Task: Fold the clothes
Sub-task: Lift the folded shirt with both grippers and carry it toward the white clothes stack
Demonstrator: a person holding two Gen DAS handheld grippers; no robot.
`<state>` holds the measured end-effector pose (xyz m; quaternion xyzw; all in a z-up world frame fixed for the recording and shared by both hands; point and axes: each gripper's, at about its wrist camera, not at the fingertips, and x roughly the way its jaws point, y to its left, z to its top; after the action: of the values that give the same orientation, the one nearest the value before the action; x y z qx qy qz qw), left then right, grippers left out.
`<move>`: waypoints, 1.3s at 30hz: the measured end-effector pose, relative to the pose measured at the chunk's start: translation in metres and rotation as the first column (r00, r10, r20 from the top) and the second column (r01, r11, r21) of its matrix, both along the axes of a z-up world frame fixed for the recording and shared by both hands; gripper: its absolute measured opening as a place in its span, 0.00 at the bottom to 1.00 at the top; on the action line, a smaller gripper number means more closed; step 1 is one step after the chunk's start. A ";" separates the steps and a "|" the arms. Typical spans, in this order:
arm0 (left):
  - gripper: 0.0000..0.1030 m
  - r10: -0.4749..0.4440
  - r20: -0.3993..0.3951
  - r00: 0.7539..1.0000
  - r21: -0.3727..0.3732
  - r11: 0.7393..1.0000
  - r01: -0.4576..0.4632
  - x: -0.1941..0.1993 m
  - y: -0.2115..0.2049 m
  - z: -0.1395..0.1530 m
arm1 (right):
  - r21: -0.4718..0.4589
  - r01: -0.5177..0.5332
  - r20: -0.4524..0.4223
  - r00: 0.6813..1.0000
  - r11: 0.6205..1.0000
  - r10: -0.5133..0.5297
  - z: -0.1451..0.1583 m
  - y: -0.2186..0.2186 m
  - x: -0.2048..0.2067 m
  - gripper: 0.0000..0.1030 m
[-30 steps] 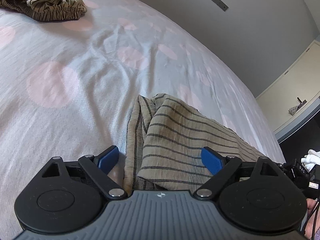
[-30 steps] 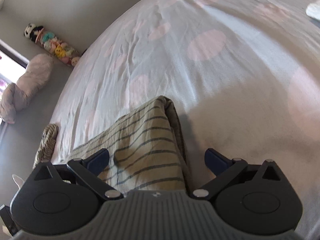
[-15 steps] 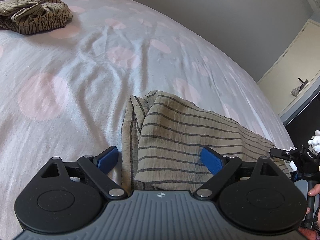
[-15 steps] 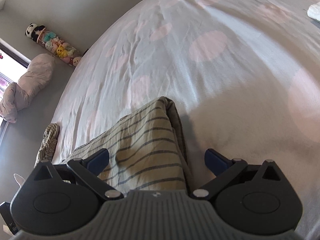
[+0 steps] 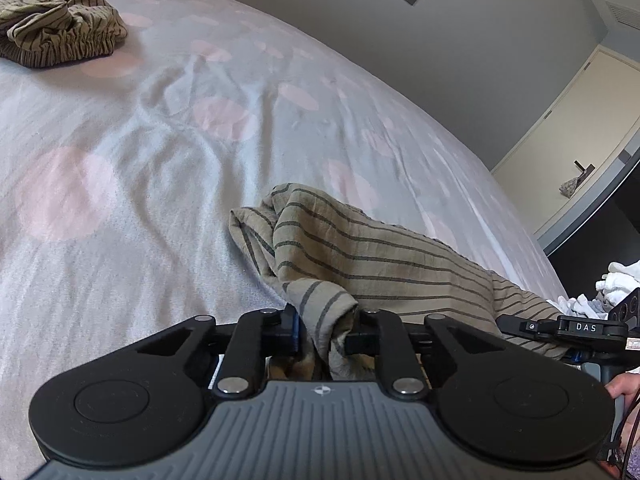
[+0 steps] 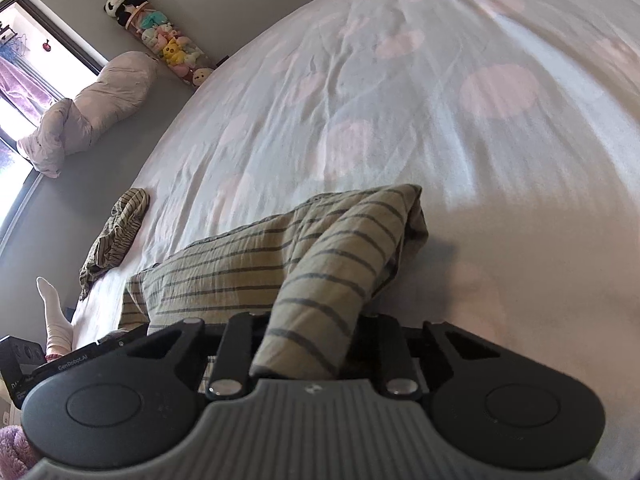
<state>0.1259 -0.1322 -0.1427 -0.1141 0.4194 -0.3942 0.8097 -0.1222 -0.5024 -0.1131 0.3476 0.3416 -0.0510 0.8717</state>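
Observation:
A beige garment with dark stripes (image 5: pixel 380 248) lies on the bed near its front edge, also in the right wrist view (image 6: pixel 240 264). My left gripper (image 5: pixel 326 332) has a bunched corner of it between its jaws, which are closing, and the pads press on the cloth. My right gripper (image 6: pixel 308 340) pinches the opposite corner the same way, its jaws also closing on the fabric. Both corners are raised a little off the sheet. A second striped garment (image 5: pixel 60 32) lies crumpled at the far left of the bed (image 6: pixel 116 236).
The bed sheet (image 5: pixel 120 160) is pale with pink dots and stretches wide beyond the garment. A rolled duvet (image 6: pixel 88 108) and a tube of plush toys (image 6: pixel 160 40) lie on the floor. A socked foot (image 6: pixel 54 312) stands beside the bed. A cream door (image 5: pixel 580 140) is at right.
Both grippers have gone from wide open to closed on the garment's corners. The pinched cloth has bunched up and lifted slightly, and both views have rolled a little.

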 end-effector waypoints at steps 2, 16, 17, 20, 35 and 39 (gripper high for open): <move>0.10 0.003 0.012 1.000 -0.007 1.000 -0.003 -0.002 0.000 0.005 | -0.022 -0.002 0.026 1.000 1.000 0.002 0.005 0.003 -0.002 0.18; 0.08 0.004 0.162 0.987 -0.082 0.997 0.010 -0.019 -0.007 0.073 | -0.149 0.053 0.204 0.979 0.987 -0.022 0.064 0.022 -0.033 0.14; 0.08 -0.007 0.182 0.983 -0.088 0.996 0.024 -0.020 -0.011 0.082 | -0.155 0.070 0.222 0.974 0.985 -0.034 0.071 0.024 -0.039 0.14; 0.08 -0.051 0.236 0.970 -0.114 0.990 0.080 -0.025 -0.028 0.114 | -0.187 0.132 0.279 0.957 0.973 -0.076 0.100 0.026 -0.060 0.14; 0.08 -0.442 0.408 0.799 -0.148 0.831 0.536 -0.086 -0.219 0.257 | -0.260 0.564 0.441 0.792 0.784 -0.423 0.241 -0.009 -0.229 0.14; 0.08 -0.532 0.455 0.714 -0.124 0.756 0.642 -0.113 -0.281 0.285 | -0.273 0.664 0.473 0.723 0.696 -0.504 0.262 -0.019 -0.268 0.14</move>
<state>0.0129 -0.4129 0.1419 -0.0027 0.2043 -0.7012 0.6830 -0.3898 -0.5215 0.1484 0.2440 0.0240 -0.3383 0.9085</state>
